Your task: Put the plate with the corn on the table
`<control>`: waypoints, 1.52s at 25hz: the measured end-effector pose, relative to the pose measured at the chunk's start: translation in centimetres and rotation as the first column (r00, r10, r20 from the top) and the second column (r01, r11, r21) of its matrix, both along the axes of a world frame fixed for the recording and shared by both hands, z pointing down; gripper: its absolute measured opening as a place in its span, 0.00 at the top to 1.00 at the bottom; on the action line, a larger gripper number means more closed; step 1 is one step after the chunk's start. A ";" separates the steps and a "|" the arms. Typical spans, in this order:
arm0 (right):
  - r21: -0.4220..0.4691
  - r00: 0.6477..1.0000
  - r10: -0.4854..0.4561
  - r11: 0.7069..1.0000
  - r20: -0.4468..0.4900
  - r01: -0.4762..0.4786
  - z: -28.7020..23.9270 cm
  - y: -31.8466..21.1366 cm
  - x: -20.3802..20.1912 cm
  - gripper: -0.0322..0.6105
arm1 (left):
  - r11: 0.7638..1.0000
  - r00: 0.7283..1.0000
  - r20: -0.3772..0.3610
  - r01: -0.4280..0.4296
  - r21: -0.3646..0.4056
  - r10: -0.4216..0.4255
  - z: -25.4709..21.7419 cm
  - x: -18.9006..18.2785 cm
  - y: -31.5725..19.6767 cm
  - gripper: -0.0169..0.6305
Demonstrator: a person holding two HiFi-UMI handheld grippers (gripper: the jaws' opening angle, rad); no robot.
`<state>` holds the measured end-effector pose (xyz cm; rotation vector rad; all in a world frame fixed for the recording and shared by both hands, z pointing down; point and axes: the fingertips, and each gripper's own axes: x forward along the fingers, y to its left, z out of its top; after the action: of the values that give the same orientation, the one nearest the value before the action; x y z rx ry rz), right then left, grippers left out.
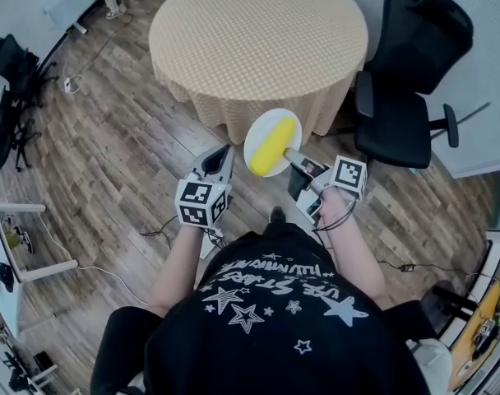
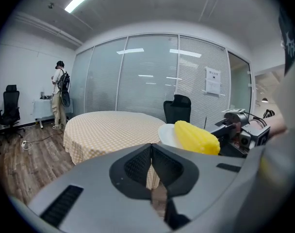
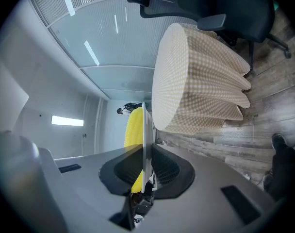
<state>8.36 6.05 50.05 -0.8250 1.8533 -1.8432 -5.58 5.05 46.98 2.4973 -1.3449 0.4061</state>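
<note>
My worry is the corn cob [image 1: 273,145] rolling off. My right gripper [image 1: 292,155] pinches only the rim of the white plate [image 1: 257,128], held in the air just short of the round checkered table [image 1: 258,31], so any tilt could spill it (the cob lies loose, alone on the plate). My left gripper [image 1: 220,158] is clenched on nothing.

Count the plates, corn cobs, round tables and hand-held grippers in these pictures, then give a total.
Plate: 1
Corn cob: 1
Round table: 1
Hand-held grippers: 2, left hand-held gripper and right hand-held gripper
Total: 5
</note>
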 end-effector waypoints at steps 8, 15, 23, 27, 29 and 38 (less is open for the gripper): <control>0.007 0.998 -0.060 0.998 0.007 0.060 0.4 -2.7 1.6 0.87 | 0.997 0.997 0.023 0.074 0.015 -0.074 0.1 0.2 -1.3 0.96; -0.016 0.996 -0.083 0.996 0.025 0.083 1.5 -5.6 2.4 0.87 | 0.990 0.990 0.021 0.140 -0.005 -0.140 0.7 0.0 -2.9 0.96; -0.035 0.996 -0.090 0.995 0.014 0.090 2.4 -10.3 0.2 0.87 | 0.989 0.990 0.007 0.139 -0.047 -0.139 2.5 -2.2 -7.5 0.96; -0.030 0.999 -0.047 0.998 0.006 0.047 2.4 -14.0 -0.2 0.87 | 0.994 0.995 -0.007 0.098 -0.046 -0.098 2.5 -2.9 -12.4 0.96; -0.019 1.000 -0.028 0.999 0.001 0.028 2.1 -15.4 -0.3 0.87 | 0.996 0.997 -0.010 0.080 -0.044 -0.080 2.4 -2.9 -14.5 0.96; -0.034 0.999 0.034 0.999 -0.013 -0.035 2.4 -24.1 -1.5 0.87 | 0.999 1.000 -0.018 0.006 -0.035 -0.007 2.0 -3.2 -24.5 0.96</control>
<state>6.90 -18.00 52.50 -0.8761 1.8085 -1.8570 -8.75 -19.41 48.99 2.4618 -1.3271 0.4010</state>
